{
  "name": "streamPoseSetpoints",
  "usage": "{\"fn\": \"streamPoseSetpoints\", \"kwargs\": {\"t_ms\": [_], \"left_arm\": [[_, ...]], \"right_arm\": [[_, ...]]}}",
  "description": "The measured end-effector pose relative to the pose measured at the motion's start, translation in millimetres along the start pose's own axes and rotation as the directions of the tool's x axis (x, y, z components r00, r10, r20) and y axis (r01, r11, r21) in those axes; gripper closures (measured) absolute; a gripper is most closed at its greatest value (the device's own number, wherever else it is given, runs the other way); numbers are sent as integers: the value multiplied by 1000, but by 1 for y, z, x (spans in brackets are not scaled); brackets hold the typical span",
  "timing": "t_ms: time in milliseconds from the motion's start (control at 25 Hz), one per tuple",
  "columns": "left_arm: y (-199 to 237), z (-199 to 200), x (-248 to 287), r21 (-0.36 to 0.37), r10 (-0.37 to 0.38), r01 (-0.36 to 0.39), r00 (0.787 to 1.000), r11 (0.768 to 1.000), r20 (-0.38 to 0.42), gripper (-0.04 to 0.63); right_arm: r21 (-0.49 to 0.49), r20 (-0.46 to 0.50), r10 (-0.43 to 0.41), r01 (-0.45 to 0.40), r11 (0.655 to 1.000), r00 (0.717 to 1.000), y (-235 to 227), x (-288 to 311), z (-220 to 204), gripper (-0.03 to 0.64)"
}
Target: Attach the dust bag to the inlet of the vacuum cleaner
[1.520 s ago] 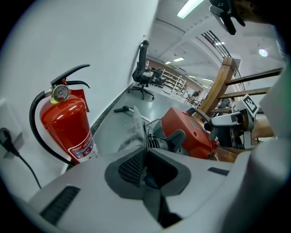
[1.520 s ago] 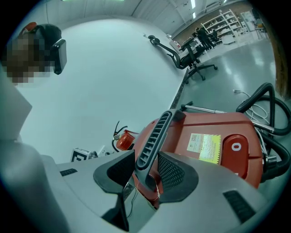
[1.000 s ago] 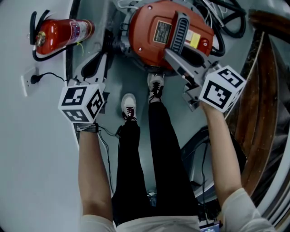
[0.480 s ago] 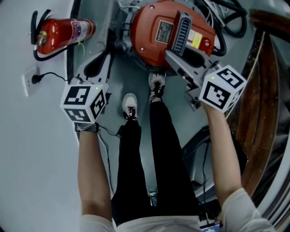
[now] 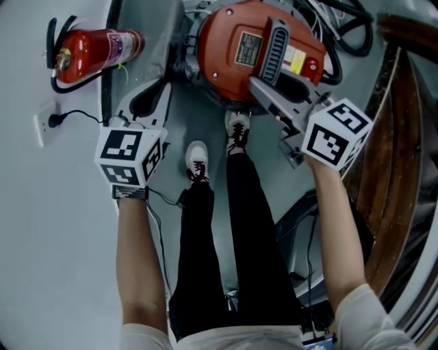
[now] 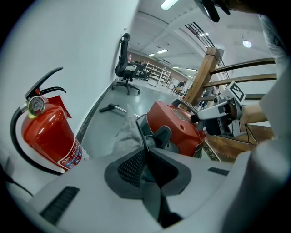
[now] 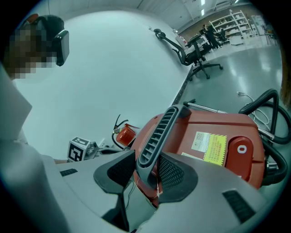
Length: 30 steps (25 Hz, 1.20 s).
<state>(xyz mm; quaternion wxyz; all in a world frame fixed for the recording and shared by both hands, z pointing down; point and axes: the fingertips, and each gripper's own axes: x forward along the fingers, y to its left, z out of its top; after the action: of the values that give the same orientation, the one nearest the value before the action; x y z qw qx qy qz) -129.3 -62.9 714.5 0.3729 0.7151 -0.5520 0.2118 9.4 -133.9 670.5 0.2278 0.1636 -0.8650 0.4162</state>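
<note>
Left gripper view: fingers pinch dust bag (grey); right gripper clamps handle.

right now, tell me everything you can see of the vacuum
Round red plastic vacuum, upright on the grey floor before the person's shoes. On top: a grey ribbed handle, a yellow label, a round button. A black hose loops beside it. The right tongs grip the handle; the left tongs hold a grey bag near it.

Grey floor; white wall w/ extinguisher; office chair; ceiling lights.
</note>
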Motion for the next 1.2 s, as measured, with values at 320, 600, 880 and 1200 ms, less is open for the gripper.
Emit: {"fn": "streamPoseSetpoints", "kwargs": {"t_ms": [320, 600, 880, 1200], "left_arm": [[-15, 1, 3, 25, -41, 41, 999, 999, -6, 574], [-13, 1, 2, 59, -13, 14, 1000, 998, -13, 570], [-6, 4, -6, 150, 84, -86, 996, 985, 16, 559], [-4, 5, 3, 124, 86, -86, 996, 989, 6, 500]], "right_arm": [[-2, 3, -1, 1, 1000, 1000, 0, 0, 1, 453], [0, 2, -1, 1, 1000, 1000, 0, -1, 1, 453], [7, 2, 5, -5, 1000, 1000, 0, 0, 1, 453], [6, 2, 7, -7, 1000, 1000, 0, -1, 1, 454]]}}
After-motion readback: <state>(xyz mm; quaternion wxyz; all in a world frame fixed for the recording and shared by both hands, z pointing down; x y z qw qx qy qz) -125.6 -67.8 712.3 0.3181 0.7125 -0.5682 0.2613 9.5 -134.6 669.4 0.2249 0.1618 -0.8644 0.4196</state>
